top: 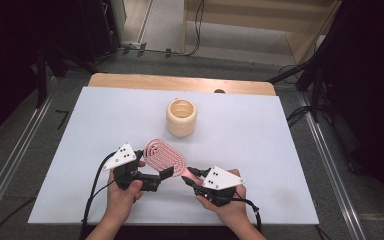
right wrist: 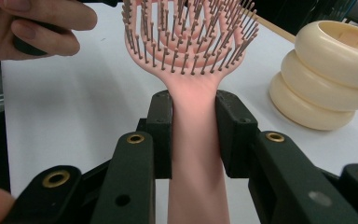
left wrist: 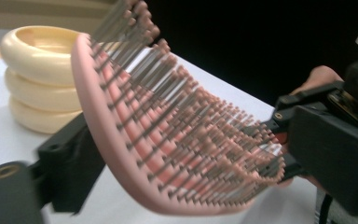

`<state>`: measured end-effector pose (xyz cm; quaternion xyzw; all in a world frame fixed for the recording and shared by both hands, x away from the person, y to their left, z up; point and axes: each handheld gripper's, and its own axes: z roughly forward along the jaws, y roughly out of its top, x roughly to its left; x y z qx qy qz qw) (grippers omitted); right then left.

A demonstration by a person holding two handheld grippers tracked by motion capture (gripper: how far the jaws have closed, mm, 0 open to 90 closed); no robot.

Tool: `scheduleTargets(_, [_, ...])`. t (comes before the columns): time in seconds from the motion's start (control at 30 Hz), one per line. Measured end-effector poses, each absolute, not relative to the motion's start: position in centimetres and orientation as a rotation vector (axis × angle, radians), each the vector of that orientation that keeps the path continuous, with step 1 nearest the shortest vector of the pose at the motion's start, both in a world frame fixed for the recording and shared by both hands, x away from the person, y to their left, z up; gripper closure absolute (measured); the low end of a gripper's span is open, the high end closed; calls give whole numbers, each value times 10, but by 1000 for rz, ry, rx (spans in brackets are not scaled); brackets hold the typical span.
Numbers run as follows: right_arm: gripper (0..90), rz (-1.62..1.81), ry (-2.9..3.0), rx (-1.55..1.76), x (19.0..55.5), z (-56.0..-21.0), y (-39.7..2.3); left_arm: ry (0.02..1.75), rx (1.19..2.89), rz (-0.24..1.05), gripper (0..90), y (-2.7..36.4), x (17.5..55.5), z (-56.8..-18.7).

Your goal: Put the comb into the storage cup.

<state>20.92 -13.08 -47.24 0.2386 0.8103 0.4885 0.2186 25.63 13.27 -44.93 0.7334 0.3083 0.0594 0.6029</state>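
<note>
While my right gripper (right wrist: 194,135) clamps the pink hairbrush (right wrist: 191,56) handle, my left gripper's (top: 166,173) fingers stand released beside its head; closing crookedly could twist it loose.

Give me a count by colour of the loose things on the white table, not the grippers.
Pink: 1, the hairbrush
Cream: 1, the ribbed cup
Total: 2
</note>
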Motion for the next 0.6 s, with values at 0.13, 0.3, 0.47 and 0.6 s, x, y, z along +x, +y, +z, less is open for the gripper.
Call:
scheduleTargets(0.13, [672,1347,2246,652,209,-473,-129,718,1705,108,181,131,257,-452])
scheduleTargets(0.3, [672,1331,2242,668,210,-475,-130,733,1684,79,317,133,259,-453])
scheduleTargets(0.47, [671,1333,2242,672,211,-477,-130,751,1675,64,403,135,260,-453])
scheduleTargets(0.6, [669,1332,2258,673,213,-481,-130,753,1660,19,472,137,262,-455])
